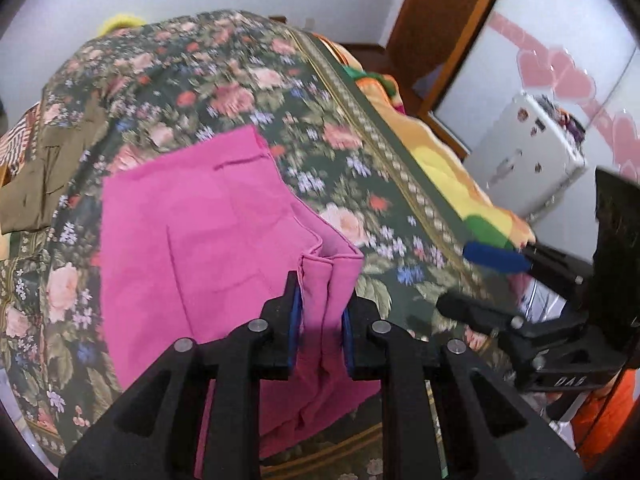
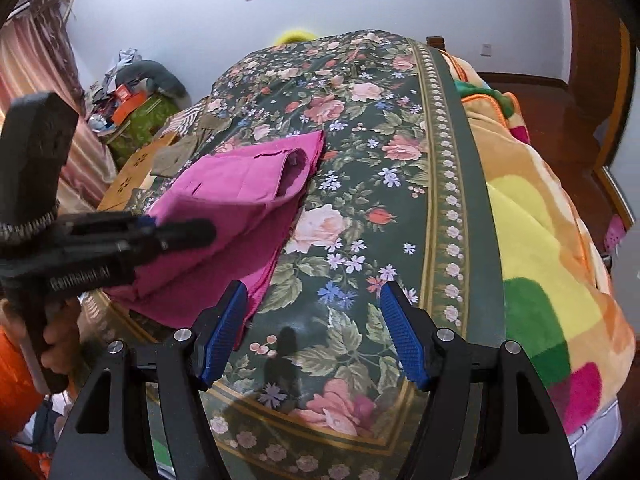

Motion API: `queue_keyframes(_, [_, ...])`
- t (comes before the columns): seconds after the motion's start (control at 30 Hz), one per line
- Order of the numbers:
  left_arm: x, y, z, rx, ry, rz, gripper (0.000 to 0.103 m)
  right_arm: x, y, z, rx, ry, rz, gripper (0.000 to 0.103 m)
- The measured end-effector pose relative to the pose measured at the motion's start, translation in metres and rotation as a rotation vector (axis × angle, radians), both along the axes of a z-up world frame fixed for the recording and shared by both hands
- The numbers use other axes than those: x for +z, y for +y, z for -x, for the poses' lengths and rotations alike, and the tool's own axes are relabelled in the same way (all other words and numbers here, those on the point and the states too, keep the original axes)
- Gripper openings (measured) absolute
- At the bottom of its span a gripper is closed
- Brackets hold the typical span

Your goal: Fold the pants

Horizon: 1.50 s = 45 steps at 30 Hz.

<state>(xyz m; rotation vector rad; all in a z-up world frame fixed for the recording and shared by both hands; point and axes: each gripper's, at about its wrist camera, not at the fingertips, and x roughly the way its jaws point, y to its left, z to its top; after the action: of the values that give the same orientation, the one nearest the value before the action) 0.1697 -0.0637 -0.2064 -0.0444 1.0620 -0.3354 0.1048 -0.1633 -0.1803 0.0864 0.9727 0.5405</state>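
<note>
Pink pants (image 1: 192, 232) lie partly folded on a floral bedspread (image 1: 248, 80). My left gripper (image 1: 320, 300) is shut on a bunched fold of the pants at their near right edge and holds it raised above the bed. In the right wrist view the pants (image 2: 240, 196) lie at the left with a lifted fold, and the left gripper (image 2: 180, 232) shows from the side, pinching them. My right gripper (image 2: 312, 320) is open and empty over the bedspread (image 2: 360, 160), just right of the pants' near edge. It also shows in the left wrist view (image 1: 472, 280), blurred.
An olive-brown garment (image 1: 44, 164) lies at the bed's left side. A multicoloured blanket (image 2: 540, 240) hangs along the right edge. A white appliance (image 1: 528, 160) stands at the right. A cluttered green box (image 2: 140, 116) stands at the far left.
</note>
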Motion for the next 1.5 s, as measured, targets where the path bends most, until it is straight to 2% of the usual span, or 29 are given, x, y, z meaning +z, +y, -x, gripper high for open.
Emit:
queue_keyframes(0.1, [-0.004, -0.001, -0.003, -0.005, 0.021, -0.02, 0.019, 0.002, 0.0, 0.001, -0.004, -0.003, -0.003, 0.065])
queue_keyframes(0.17, [0.001, 0.0, -0.001, -0.004, 0.026, -0.029, 0.028, 0.005, 0.0, 0.001, -0.003, -0.009, -0.008, 0.065])
queue_keyframes(0.23, [0.01, 0.002, 0.002, 0.001, 0.008, -0.025, 0.054, 0.01, 0.002, 0.002, -0.002, -0.021, -0.016, 0.065])
queue_keyframes(0.27, [0.017, 0.005, 0.005, 0.002, -0.02, -0.018, 0.058, 0.012, 0.003, 0.001, -0.001, -0.025, -0.02, 0.065])
queue_keyframes(0.4, [0.042, 0.021, 0.014, 0.021, -0.118, -0.04, 0.063, 0.025, 0.01, -0.005, 0.002, -0.053, -0.046, 0.065])
queue_keyframes(0.53, [0.054, 0.053, 0.005, 0.094, -0.169, -0.076, 0.071, 0.032, 0.026, -0.012, 0.028, -0.07, -0.067, 0.065])
queue_keyframes(0.7, [0.047, 0.096, -0.028, 0.175, -0.139, -0.153, 0.072, 0.024, 0.052, -0.022, 0.077, -0.058, -0.054, 0.065])
queue_keyframes(0.9, [0.028, 0.122, -0.066, 0.213, -0.11, -0.255, 0.072, -0.01, 0.069, -0.025, 0.115, 0.0, 0.028, 0.065])
queue_keyframes(1.07, [0.009, 0.125, -0.104, 0.193, -0.084, -0.301, 0.072, -0.03, 0.053, -0.019, 0.107, 0.052, 0.005, 0.065])
queue_keyframes(1.2, [-0.014, 0.121, -0.131, 0.157, -0.033, -0.33, 0.075, -0.029, 0.044, -0.018, 0.105, 0.025, 0.038, 0.065])
queue_keyframes(1.33, [-0.055, 0.115, -0.148, 0.128, 0.038, -0.446, 0.077, -0.029, 0.039, -0.024, 0.091, 0.026, 0.058, 0.065])
queue_keyframes(1.4, [-0.06, 0.12, -0.144, 0.136, 0.019, -0.432, 0.082, -0.028, 0.038, -0.026, 0.08, 0.024, 0.068, 0.065])
queue_keyframes(1.5, [-0.057, 0.131, -0.135, 0.16, 0.036, -0.396, 0.083, -0.025, 0.036, -0.028, 0.063, 0.02, 0.074, 0.065])
